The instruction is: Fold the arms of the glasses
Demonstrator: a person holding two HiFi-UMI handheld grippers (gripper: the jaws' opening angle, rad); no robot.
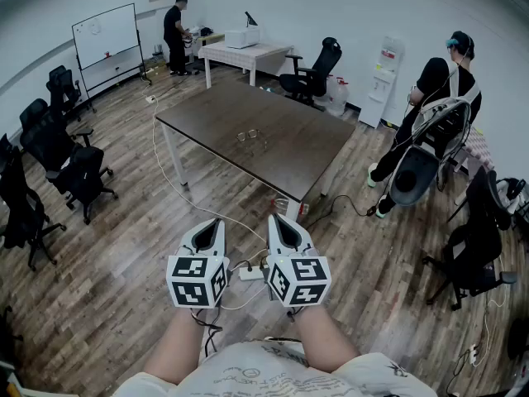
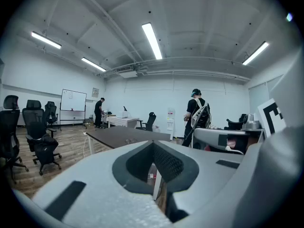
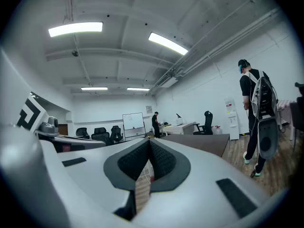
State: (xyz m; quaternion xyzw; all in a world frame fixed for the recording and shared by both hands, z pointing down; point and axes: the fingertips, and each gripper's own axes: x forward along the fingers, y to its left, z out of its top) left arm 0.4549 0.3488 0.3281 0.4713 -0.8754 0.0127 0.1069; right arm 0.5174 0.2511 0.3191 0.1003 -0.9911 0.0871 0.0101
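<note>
Glasses lie near the middle of the dark table, well apart from me and too small from here to tell which way the arms point or how far they stand open. Nothing else on that tabletop that I can make out. A white cable trails off the table's near-left side across the wood floor to a power strip just ahead of my hands. A person stands off the table's right end by a chair. My left gripper and right gripper are held side by side in front of my chest, both with jaws pressed together and nothing between the pads. So the task is not yet begun; the step in hand is the approach. To do it well, I judge: step over that cable, come square to the table's long edge, and part both sets of jaws before reaching in. Then pin the front of the frame lightly with one gripper and nudge one arm inward close to its hinge with the other — slow, along the hinge's own swing, not downward. First arm flat, then the second over it. Thin frame on a smooth top will likely skate if pushed unbraced.
</note>
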